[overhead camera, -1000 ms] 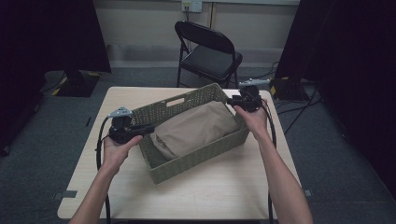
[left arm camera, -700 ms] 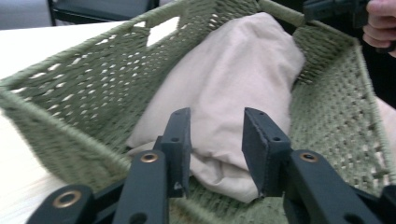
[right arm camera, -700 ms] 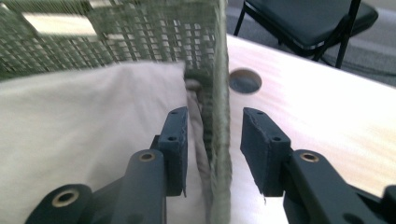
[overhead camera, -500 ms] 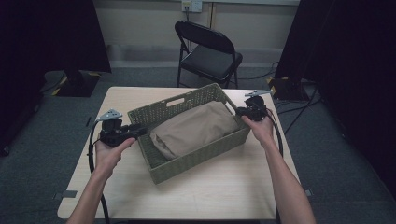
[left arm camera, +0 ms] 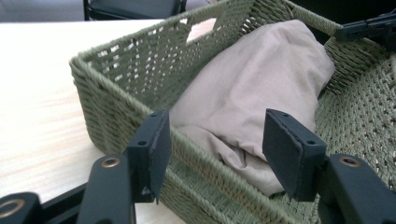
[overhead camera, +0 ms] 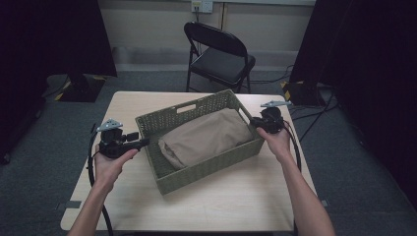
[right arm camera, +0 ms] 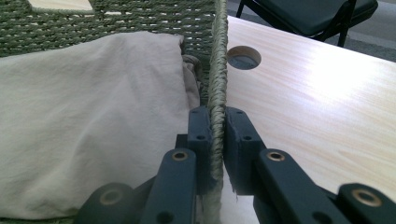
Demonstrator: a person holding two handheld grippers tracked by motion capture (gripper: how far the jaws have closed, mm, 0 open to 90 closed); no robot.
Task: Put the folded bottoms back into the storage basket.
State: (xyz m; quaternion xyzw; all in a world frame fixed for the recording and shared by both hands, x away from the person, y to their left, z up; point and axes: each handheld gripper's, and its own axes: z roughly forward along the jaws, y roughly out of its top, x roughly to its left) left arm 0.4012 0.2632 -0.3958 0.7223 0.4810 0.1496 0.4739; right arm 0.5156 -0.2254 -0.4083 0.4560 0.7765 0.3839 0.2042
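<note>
Your high view looks down on the whole surface; both gripper views sit close, sharing the basket.

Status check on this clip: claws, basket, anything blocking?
Right claw clamped on basket rim. Left claw has just been opening, pads astride the opposite rim, not pressing. Beige cloth inside. Nothing blocking.

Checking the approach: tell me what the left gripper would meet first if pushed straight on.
Likely the green woven basket's near wall, between the open left gripper jaws; beyond it, the beige cloth bundle.
</note>
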